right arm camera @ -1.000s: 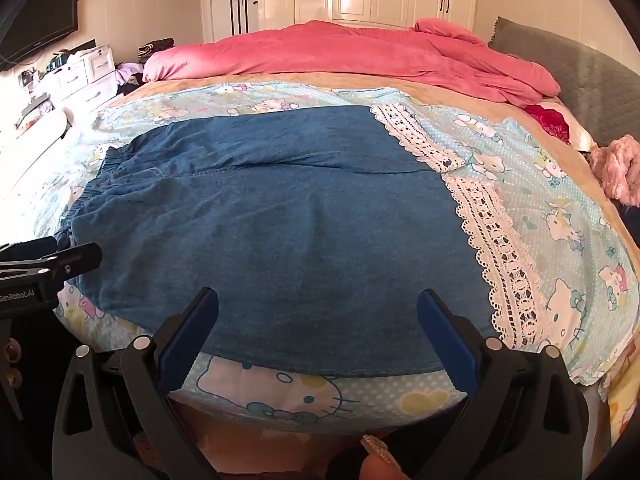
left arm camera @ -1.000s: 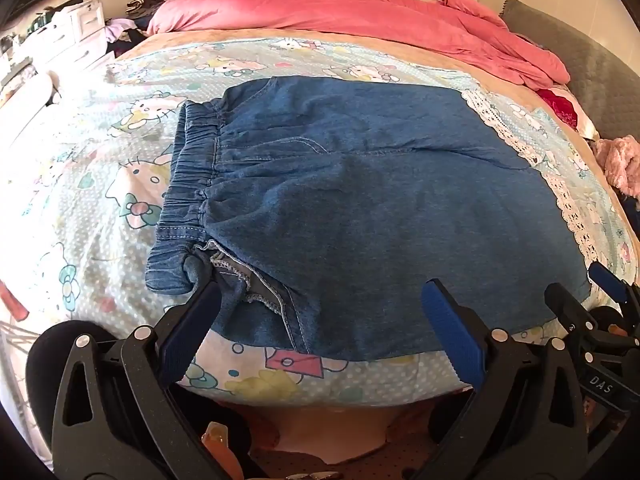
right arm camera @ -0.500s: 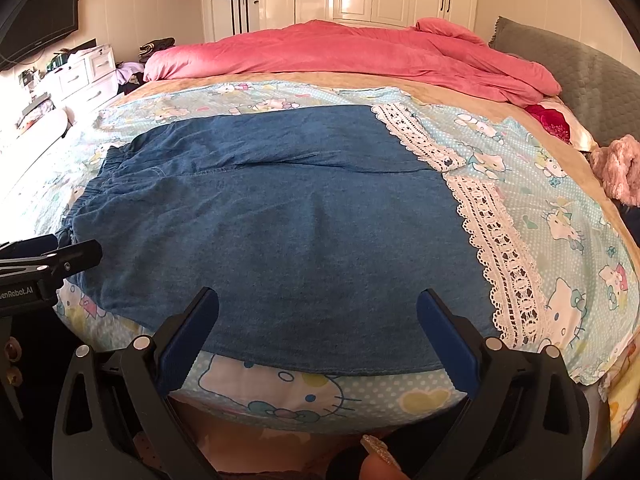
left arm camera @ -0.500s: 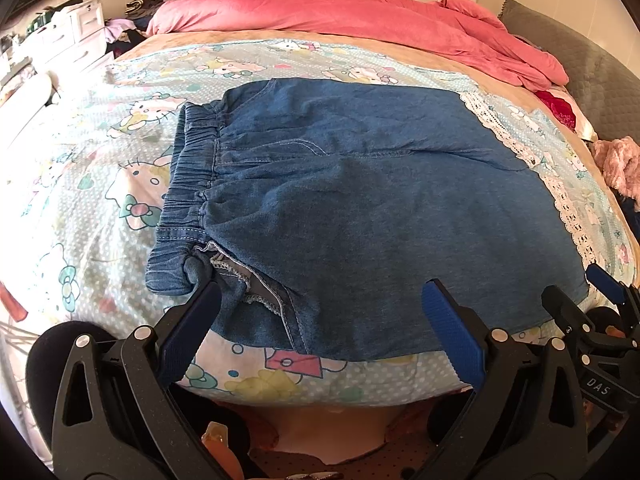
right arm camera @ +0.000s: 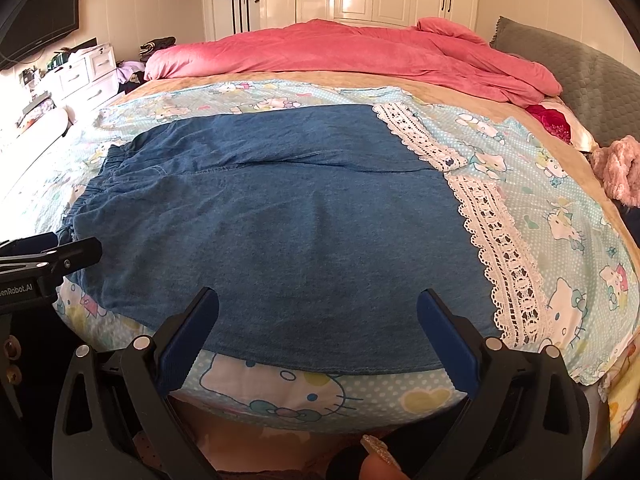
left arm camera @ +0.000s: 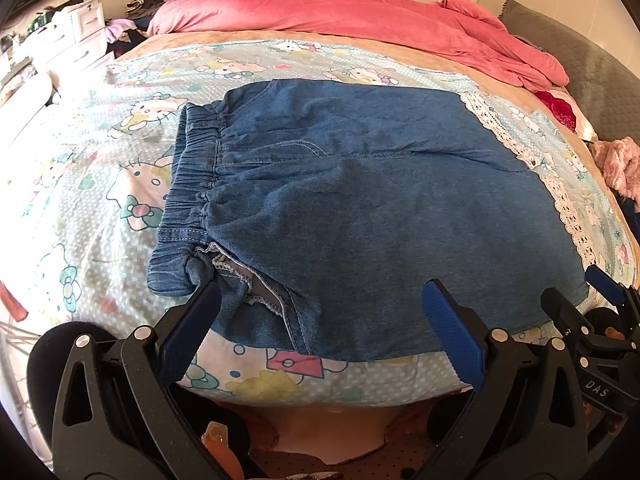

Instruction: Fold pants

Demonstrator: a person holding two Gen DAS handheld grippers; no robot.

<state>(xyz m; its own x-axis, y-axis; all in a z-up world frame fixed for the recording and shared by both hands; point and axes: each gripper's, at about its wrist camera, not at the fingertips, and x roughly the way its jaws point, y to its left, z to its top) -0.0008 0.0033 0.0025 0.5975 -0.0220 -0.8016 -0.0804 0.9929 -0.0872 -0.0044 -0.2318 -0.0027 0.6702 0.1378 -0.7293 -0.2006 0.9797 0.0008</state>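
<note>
Pants (left arm camera: pixel 360 208) are lying flat on bed (left arm camera: pixel 100 184); we are hovering both grippers, left (left arm camera: pixel 320 300) and right (right arm camera: pixel 318 308), spread wide and empty, at the near edge, judging the first fold needs both pinching that edge.

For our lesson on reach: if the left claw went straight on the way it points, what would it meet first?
Most likely the denim pants on the bedsheet. The open left claw frames their near edge by the waistband; depth is uncertain.
</note>
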